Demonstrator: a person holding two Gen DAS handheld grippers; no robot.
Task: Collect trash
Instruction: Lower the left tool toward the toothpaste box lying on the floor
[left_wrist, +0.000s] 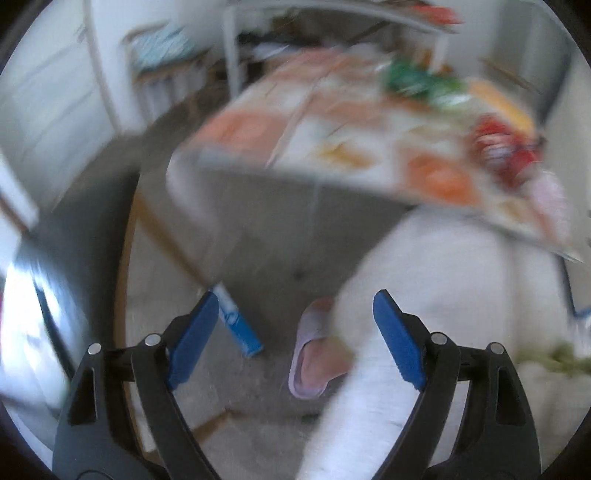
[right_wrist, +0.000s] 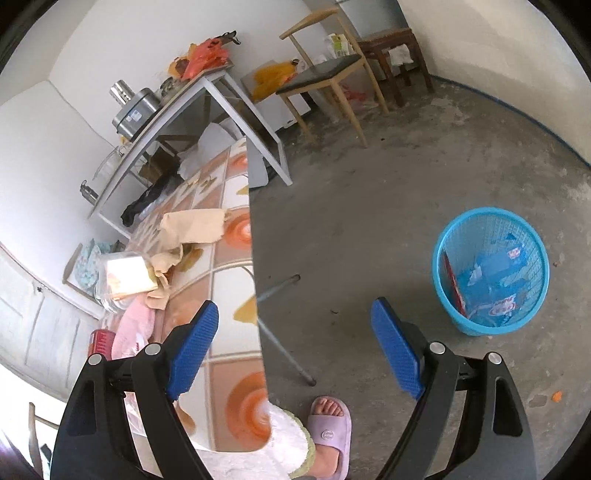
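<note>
My right gripper (right_wrist: 295, 343) is open and holds nothing; it hangs over the table's edge and the concrete floor. On the tile-patterned table (right_wrist: 236, 339) lie crumpled beige paper (right_wrist: 192, 229), a clear plastic container (right_wrist: 125, 280), a pink wrapper (right_wrist: 133, 328) and a red can (right_wrist: 101, 341). A blue mesh bin (right_wrist: 491, 269) with blue wrappers inside stands on the floor to the right. The left wrist view is blurred. My left gripper (left_wrist: 295, 325) is open and holds nothing, above the floor beside the table (left_wrist: 332, 155). Green (left_wrist: 417, 81) and red (left_wrist: 498, 147) wrappers lie on that table.
A person's foot in a lilac slipper (right_wrist: 328, 435) and white trouser leg (left_wrist: 443, 288) stand by the table. A blue box (left_wrist: 236, 321) lies on the floor. A white-framed side table (right_wrist: 207, 96), a wooden chair (right_wrist: 325, 77) and a stool (right_wrist: 391, 48) stand by the walls.
</note>
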